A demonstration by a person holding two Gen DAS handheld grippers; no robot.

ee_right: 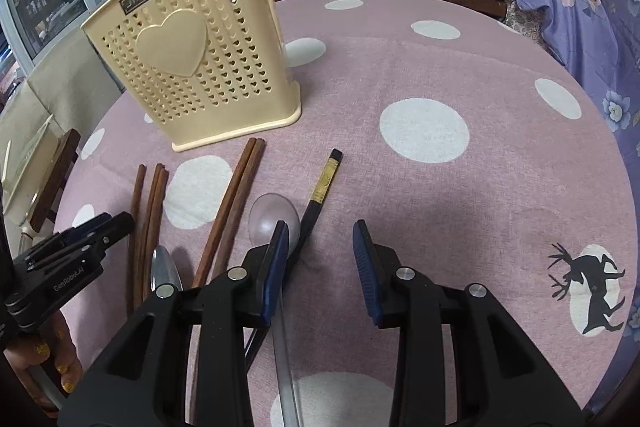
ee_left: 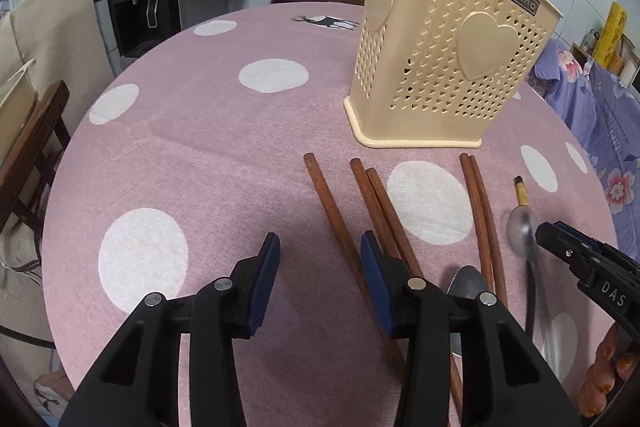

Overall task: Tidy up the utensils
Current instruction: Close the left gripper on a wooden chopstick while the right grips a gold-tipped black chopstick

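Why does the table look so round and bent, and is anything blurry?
Both views: a fisheye lens bows the pink table and darkens the corners. Left wrist view: the spoon beside the right claw is smeared; the beige holder is sharp. Right wrist view: the spoon bowl looks hazy, the lighting soft, the shadows faint.

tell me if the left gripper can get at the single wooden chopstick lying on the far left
Probably yes: the left gripper stands open right over that lone wooden chopstick, whose shaft runs between its fingers, with nothing lying on top.
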